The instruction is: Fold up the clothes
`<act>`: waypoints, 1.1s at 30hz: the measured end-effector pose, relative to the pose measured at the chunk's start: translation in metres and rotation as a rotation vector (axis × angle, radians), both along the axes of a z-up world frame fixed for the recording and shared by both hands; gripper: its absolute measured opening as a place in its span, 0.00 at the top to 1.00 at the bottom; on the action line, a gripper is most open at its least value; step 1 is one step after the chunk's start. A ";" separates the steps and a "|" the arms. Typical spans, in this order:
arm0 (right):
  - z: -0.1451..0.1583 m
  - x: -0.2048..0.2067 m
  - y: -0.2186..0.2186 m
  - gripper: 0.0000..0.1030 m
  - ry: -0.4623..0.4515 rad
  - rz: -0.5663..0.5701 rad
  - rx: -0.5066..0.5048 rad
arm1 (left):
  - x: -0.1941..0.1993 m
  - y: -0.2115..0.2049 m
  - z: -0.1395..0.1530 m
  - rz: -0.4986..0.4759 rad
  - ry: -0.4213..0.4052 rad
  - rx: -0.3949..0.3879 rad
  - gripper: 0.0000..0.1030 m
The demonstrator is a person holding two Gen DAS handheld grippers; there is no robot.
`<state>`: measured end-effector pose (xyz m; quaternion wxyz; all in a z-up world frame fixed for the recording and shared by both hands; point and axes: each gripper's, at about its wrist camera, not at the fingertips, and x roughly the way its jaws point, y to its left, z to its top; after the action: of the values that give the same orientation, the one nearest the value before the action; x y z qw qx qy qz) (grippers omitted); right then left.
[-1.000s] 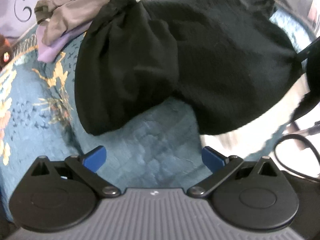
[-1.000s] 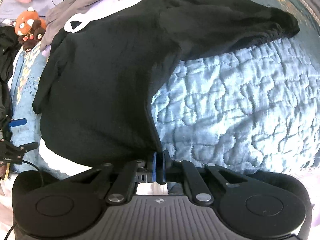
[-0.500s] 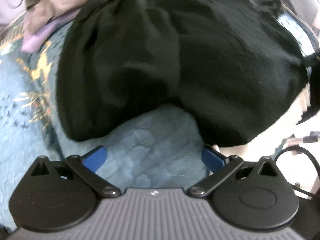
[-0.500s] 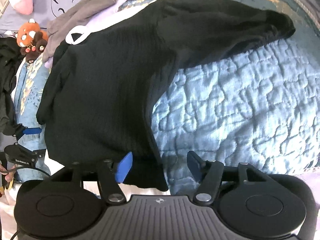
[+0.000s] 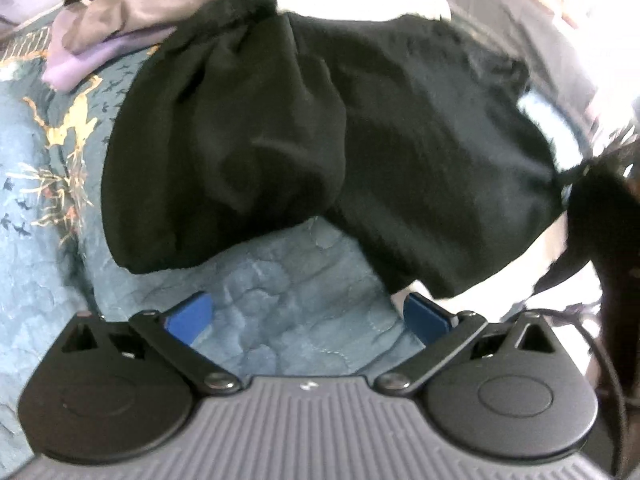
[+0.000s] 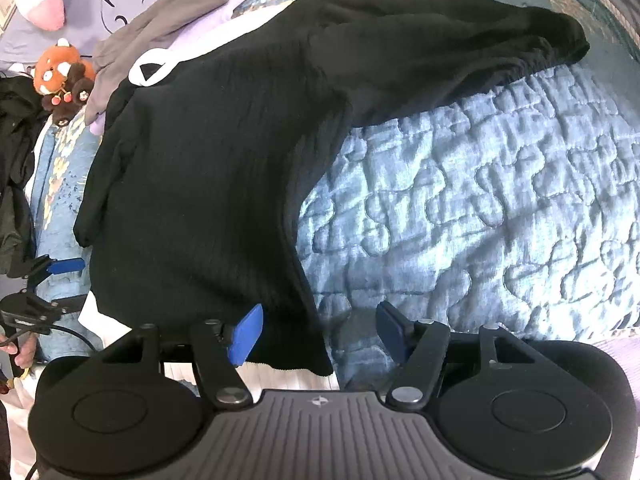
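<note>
A bed (image 6: 500, 200) with a blue quilted cover carries the black sweater (image 6: 208, 168), spread flat with one sleeve folded across its upper part toward the right in the right wrist view. A heap of grey and lilac clothes (image 6: 176, 12) lies beyond its collar, with a small plush toy (image 6: 60, 76) beside them. The right tool (image 6: 320, 332) stands wide, its jaws straddling the sweater's hem corner without pressing it. The left tool (image 5: 308, 316) is wide too, over bare quilt, holding nothing.
</note>
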<state>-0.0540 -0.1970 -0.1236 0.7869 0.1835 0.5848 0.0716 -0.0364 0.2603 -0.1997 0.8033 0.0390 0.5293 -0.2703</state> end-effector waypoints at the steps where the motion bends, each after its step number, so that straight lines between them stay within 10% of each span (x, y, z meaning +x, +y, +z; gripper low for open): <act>1: 0.000 0.000 0.000 0.40 0.003 -0.001 0.002 | 0.000 0.004 0.003 0.007 0.003 -0.030 0.00; 8: -0.004 0.003 0.004 0.40 0.008 0.022 0.005 | 0.002 -0.001 0.005 -0.084 0.173 -0.277 0.00; 26: -0.006 0.012 0.021 0.35 -0.122 0.171 -0.081 | 0.026 -0.022 -0.008 -0.135 0.279 -0.476 0.03; 29: -0.005 0.014 0.023 0.36 -0.135 0.178 -0.079 | 0.029 -0.008 -0.014 -0.092 0.282 -0.496 0.15; 33: -0.004 0.014 0.029 0.87 -0.141 0.227 -0.045 | 0.024 -0.006 -0.010 -0.055 0.253 -0.398 0.68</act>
<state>-0.0403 -0.1682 -0.1272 0.8169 0.0931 0.5464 0.1598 -0.0121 0.2548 -0.2096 0.7148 -0.1397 0.5607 -0.3939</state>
